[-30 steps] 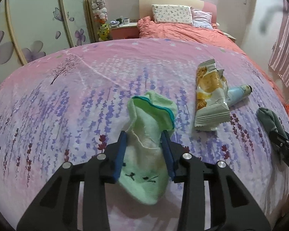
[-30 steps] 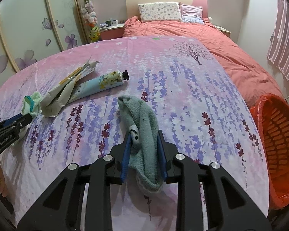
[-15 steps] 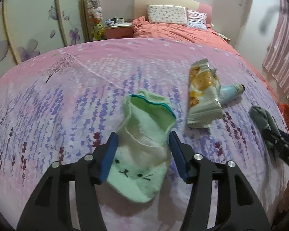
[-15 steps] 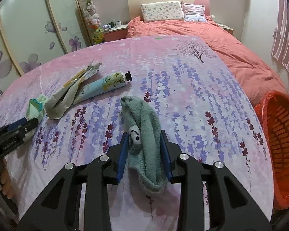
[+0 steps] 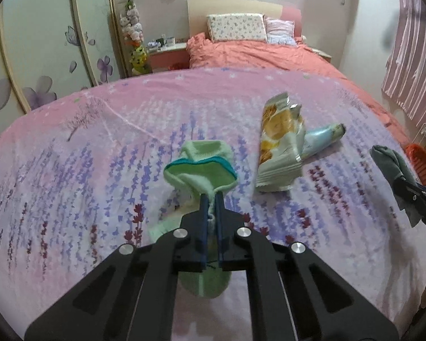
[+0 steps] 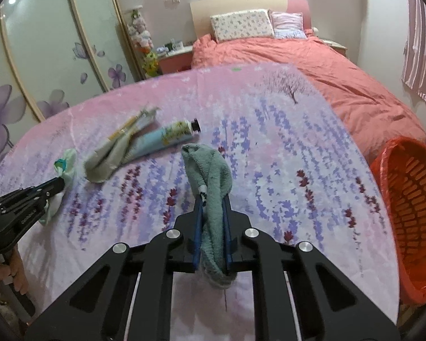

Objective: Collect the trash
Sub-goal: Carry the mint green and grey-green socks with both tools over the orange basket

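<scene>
My left gripper [image 5: 210, 199] is shut on a light green sock [image 5: 201, 167] with a teal cuff, pinched at its middle and lifted a little off the lavender-print sheet [image 5: 85, 176]. My right gripper [image 6: 212, 199] is shut on a grey-green sock [image 6: 210, 176], which bunches up between the blue pads. A yellow and white snack wrapper [image 5: 279, 145] lies right of the green sock, partly over a pale blue tube [image 5: 322, 139]. In the right wrist view the wrapper [image 6: 113, 156] and tube [image 6: 167, 136] lie to the left, with the left gripper [image 6: 58, 183] and green sock [image 6: 66, 162] beyond.
An orange-red mesh basket [image 6: 411, 213] stands off the sheet's right edge. A salmon duvet [image 6: 340, 76] and pillows [image 6: 241, 25] cover the far end of the bed. A floral wardrobe [image 5: 42, 51] and a nightstand [image 5: 167, 54] are at the back left.
Both grippers closed: the left one went from wide around the green sock to pinched on it, the right one tightened on the grey sock. Both socks have risen slightly off the sheet.
</scene>
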`<action>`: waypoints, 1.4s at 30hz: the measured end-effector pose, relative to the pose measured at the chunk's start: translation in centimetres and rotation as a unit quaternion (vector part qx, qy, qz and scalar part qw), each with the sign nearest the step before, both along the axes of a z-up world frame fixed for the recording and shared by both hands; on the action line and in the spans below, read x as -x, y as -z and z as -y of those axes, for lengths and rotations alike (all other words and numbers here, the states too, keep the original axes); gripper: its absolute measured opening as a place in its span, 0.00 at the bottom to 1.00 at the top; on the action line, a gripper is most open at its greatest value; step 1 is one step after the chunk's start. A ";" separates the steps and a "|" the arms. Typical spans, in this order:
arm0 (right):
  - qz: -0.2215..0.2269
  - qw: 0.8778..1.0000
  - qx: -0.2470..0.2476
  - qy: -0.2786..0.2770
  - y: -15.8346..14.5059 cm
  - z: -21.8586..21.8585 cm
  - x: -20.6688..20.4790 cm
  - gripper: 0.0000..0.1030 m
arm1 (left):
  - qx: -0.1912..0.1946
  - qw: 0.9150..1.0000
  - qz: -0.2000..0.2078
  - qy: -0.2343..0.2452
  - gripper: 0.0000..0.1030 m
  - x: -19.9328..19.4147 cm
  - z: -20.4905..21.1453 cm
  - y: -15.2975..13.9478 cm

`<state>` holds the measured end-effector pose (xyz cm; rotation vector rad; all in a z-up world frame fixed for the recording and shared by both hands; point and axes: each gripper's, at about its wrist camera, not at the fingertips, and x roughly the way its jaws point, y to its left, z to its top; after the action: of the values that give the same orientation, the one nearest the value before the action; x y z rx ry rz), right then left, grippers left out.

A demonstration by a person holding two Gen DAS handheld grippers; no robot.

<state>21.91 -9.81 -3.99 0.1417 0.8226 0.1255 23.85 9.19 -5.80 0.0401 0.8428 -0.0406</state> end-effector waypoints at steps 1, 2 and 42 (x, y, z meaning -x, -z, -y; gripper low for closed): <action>0.006 1.000 -0.001 0.000 -0.4 0.1 0.3 0.12 | 0.001 1.000 0.005 0.001 0.06 0.3 0.1 -0.5; 0.013 1.000 -0.001 0.000 -1.0 0.2 0.7 0.12 | 0.004 1.000 0.010 0.003 0.06 0.6 0.3 -1.1; 0.133 0.970 -0.009 0.201 -6.1 19.5 9.5 0.12 | 0.119 0.956 0.062 0.260 0.06 7.2 27.5 -9.9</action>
<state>12.37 -29.34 2.07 0.2992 0.5113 -0.2263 16.69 -18.27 4.12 0.0369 0.6785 -0.6294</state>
